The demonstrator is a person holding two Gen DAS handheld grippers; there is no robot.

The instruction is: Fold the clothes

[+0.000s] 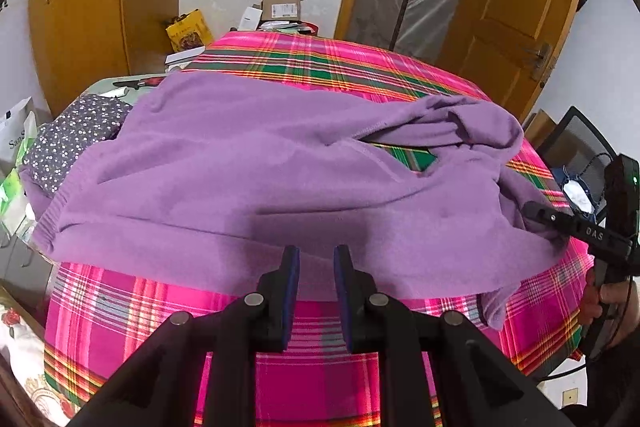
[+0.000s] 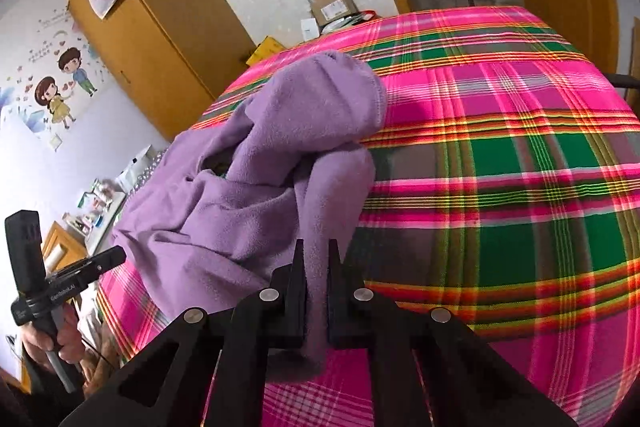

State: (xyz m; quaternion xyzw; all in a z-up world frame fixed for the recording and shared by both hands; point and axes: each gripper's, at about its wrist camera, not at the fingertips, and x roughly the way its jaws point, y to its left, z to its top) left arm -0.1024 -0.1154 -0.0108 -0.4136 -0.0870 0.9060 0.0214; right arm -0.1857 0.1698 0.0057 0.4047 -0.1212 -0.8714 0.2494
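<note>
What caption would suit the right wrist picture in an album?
Right hand-held gripper pinching a sleeve of the purple sweater on a pink plaid cloth.

A home bedroom: wooden wardrobe (image 2: 152, 27), cartoon wall stickers (image 2: 60, 83), plaid-covered bed (image 2: 500, 167).

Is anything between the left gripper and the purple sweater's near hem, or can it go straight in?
Nothing visible blocks it. The left gripper is open just above the purple sweater, with only plaid cloth below. The right gripper is shut on the sleeve.
</note>
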